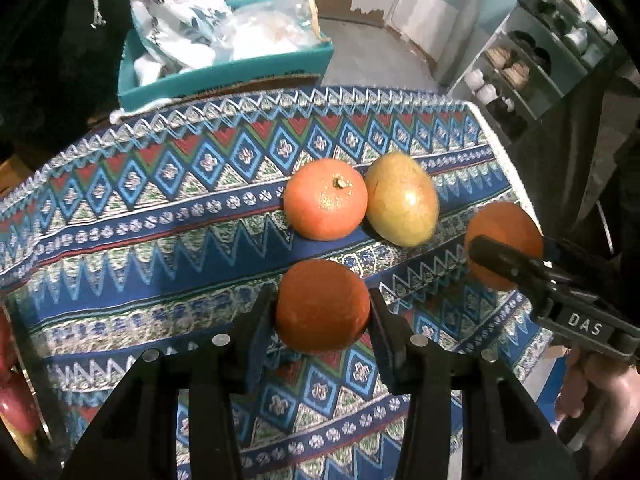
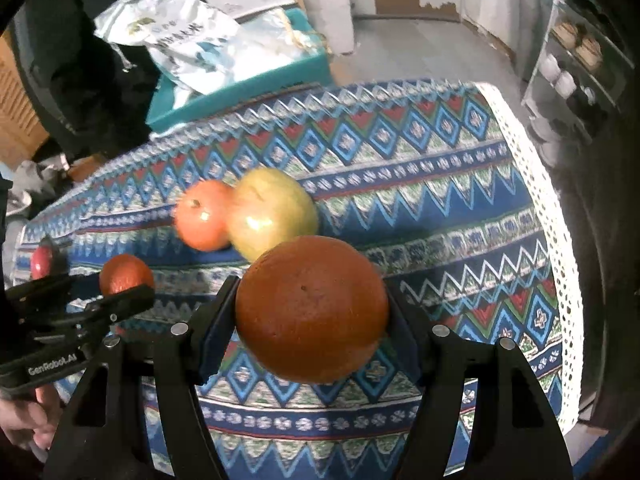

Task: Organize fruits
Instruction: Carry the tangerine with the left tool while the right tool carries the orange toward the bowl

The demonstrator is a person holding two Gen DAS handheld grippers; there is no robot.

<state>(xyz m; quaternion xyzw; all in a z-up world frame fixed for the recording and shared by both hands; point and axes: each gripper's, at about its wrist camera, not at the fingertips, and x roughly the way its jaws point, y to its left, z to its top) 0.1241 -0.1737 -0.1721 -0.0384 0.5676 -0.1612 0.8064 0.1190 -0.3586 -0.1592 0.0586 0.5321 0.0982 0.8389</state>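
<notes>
We have each gripper's fingers pinching an orange: left gripper on the small orange, right gripper on the large orange. Let us keep both grips firm and carry them clear of the mango and tangerine on the desk; the drop-off spot is probably out of view.

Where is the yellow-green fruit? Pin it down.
The yellow-green fruit lies mid-cloth on the patterned tablecloth, touching the stemmed orange on its left in both wrist views, beyond both claw-held oranges.

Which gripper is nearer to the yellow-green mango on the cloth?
Right. The right gripper, shut on a large orange, sits just in front of the mango. The left gripper, shut on a smaller orange, is farther off, beyond the tangerine.
</notes>
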